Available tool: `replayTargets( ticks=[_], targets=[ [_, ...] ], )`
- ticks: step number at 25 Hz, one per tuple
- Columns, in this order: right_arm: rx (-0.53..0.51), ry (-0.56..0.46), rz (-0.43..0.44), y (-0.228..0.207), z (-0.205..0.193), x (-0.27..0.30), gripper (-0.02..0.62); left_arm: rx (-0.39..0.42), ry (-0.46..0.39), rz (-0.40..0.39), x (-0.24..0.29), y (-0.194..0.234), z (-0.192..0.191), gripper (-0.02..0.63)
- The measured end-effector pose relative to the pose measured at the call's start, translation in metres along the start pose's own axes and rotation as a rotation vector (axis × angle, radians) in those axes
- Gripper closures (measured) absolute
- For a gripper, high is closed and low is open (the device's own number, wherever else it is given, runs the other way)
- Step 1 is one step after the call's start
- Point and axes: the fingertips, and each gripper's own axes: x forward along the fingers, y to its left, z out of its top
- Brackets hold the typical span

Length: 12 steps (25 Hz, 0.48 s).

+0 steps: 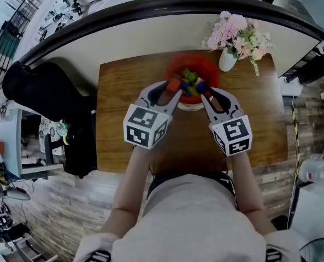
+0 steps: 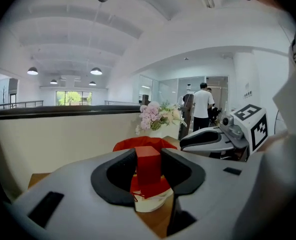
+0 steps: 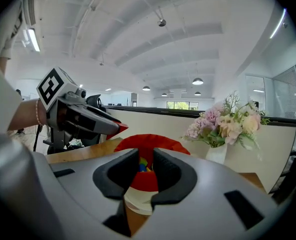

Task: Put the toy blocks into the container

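Observation:
A red container [image 1: 208, 65] on a white base stands at the far middle of the wooden table [image 1: 129, 130], with several coloured blocks [image 1: 190, 79] inside. My left gripper [image 1: 171, 89] is shut on a red block [image 1: 174, 84] at the container's near left rim. In the left gripper view the red block [image 2: 148, 164] stands upright between the pads, with the container [image 2: 130, 144] just behind it. My right gripper [image 1: 205, 95] hovers at the near right rim. Its jaws [image 3: 145, 171] stand slightly apart with nothing between them, and the container [image 3: 165, 143] shows through the gap.
A white vase of pink flowers [image 1: 228, 59] stands on the table right of the container. A black bag or chair [image 1: 47, 91] sits beyond the table's left edge. A curved railing runs behind the table. A person stands far off in the left gripper view.

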Motion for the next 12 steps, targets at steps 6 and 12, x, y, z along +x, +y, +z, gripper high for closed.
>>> replayTargets(
  ticks=[6, 12],
  targets=[
    [0.018, 0.0, -0.024, -0.012, -0.003, 0.005, 0.497, 0.048, 0.014, -0.034, 0.025, -0.002, 0.007, 0.44],
    [0.045, 0.001, -0.066, -0.023, -0.007, 0.007, 0.499, 0.036, 0.022, -0.062, 0.05, 0.002, 0.012, 0.44]
  ],
)
